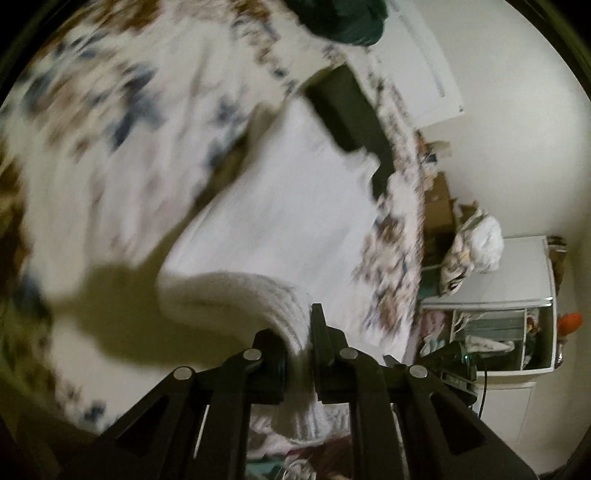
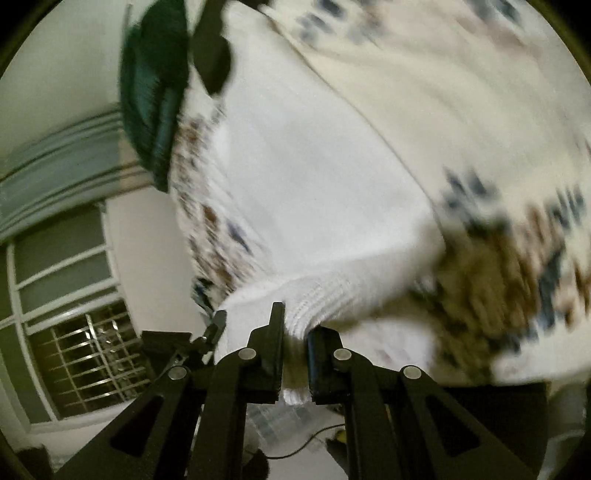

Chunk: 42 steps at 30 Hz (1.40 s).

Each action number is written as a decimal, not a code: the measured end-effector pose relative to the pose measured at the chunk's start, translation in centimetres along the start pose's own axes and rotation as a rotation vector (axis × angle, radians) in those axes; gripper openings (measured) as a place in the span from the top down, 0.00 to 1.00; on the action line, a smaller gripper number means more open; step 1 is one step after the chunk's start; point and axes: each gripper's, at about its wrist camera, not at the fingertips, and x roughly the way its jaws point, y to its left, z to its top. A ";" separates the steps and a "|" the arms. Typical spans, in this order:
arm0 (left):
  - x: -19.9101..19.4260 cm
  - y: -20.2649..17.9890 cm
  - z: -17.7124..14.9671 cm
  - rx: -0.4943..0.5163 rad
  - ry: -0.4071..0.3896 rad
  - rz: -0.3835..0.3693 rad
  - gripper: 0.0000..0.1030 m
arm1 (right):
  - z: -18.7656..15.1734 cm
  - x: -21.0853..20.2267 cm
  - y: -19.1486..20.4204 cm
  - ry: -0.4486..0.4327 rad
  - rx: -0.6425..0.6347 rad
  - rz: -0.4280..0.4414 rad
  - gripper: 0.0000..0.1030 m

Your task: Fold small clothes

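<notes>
A white garment [image 1: 280,206] with a ribbed knit hem lies stretched over a floral bedspread [image 1: 110,122]. My left gripper [image 1: 301,332] is shut on the ribbed hem [image 1: 236,291], which bunches between the black fingers and is lifted off the bed. In the right wrist view the same white garment [image 2: 314,177] runs away from me, and my right gripper [image 2: 295,328] is shut on its ribbed edge [image 2: 332,295]. Both views are blurred by motion. The far end of the garment is partly hidden behind a dark object [image 1: 351,110].
A dark green cloth [image 1: 343,22] lies at the far end of the bed, also seen as the green cloth [image 2: 155,92]. Beside the bed stands a white shelf unit [image 1: 517,295] with a heap of clothes [image 1: 472,247] on top. A barred window [image 2: 74,332] fills the wall at left.
</notes>
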 end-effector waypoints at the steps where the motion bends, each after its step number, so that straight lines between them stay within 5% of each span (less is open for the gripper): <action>1: 0.4 -0.4 1.4 0.006 -0.010 -0.006 0.92 | 1.6 0.0 1.2 -0.019 -0.008 0.002 0.90; 8: 6.1 -3.5 12.8 0.034 -0.069 -0.013 0.91 | 15.3 0.8 8.2 -0.126 -0.031 0.000 0.90; 15: 10.6 -2.9 21.7 -0.019 -0.031 -0.018 0.78 | 25.9 2.0 10.6 -0.177 0.028 -0.036 0.83; 17: 10.2 -2.6 23.1 -0.036 -0.053 -0.040 0.67 | 26.8 1.6 10.5 -0.205 0.036 -0.019 0.54; 19: 9.2 -2.0 23.5 -0.041 -0.080 -0.056 0.58 | 26.6 0.7 10.6 -0.241 0.008 -0.027 0.38; 23: 8.8 -2.1 23.3 0.055 -0.083 0.027 0.51 | 25.6 -0.6 10.5 -0.257 -0.092 -0.170 0.37; 29: 14.5 -4.2 22.2 0.339 0.052 0.253 0.52 | 25.4 2.3 9.8 -0.177 -0.238 -0.374 0.37; 31: 16.9 -4.6 21.8 0.401 0.091 0.318 0.55 | 26.2 4.2 9.7 -0.149 -0.254 -0.423 0.42; 33: 18.2 -4.9 21.3 0.451 0.111 0.347 0.91 | 26.7 5.6 9.6 -0.134 -0.265 -0.474 0.66; 34: 18.2 -5.0 21.2 0.457 0.111 0.348 0.93 | 26.8 5.9 9.7 -0.138 -0.269 -0.499 0.86; 42: 13.5 -4.6 23.5 0.353 0.002 0.249 0.93 | 26.2 3.3 13.4 -0.261 -0.342 -0.464 0.91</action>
